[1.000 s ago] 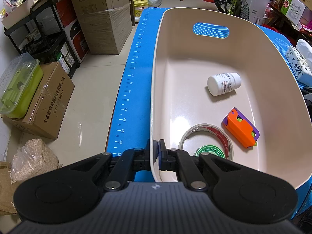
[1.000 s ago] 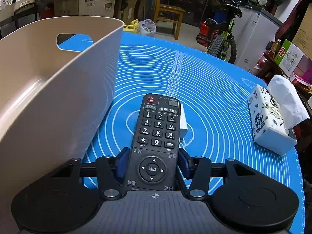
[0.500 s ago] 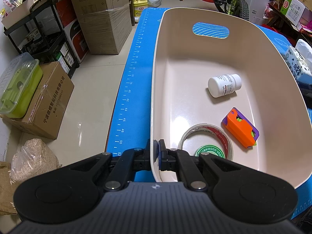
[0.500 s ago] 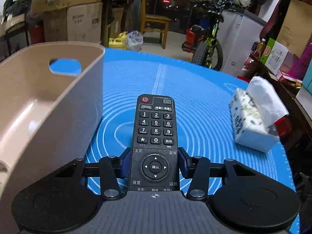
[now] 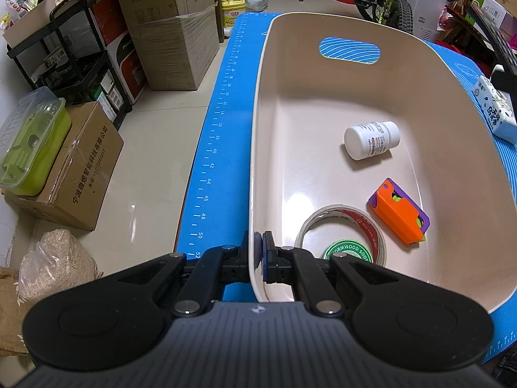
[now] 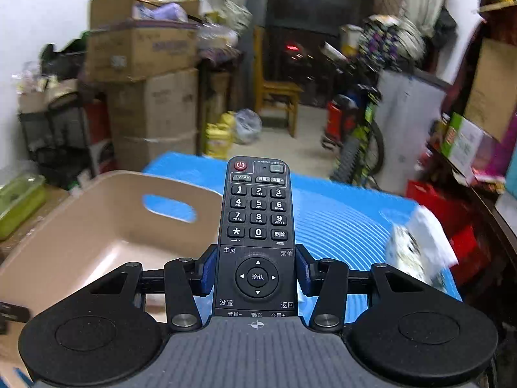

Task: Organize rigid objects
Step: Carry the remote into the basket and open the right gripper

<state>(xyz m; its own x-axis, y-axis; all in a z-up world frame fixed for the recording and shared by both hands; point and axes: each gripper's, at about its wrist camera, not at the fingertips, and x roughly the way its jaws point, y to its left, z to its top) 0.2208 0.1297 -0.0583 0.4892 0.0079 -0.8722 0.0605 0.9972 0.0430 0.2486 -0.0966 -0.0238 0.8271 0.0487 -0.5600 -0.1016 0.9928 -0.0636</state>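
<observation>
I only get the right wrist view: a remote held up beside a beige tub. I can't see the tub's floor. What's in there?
Observer: A white bottle on its side, an orange and purple gadget and a tape roll ringing a green-labelled disc.
Operator: Is anything holding the tub?
Observer: Yes. The left tool is shut on its near rim, one finger inside, one outside.
Operator: Any room for the remote?
Observer: Probably. The floor's far end, below the handle cutout, is bare.
</observation>
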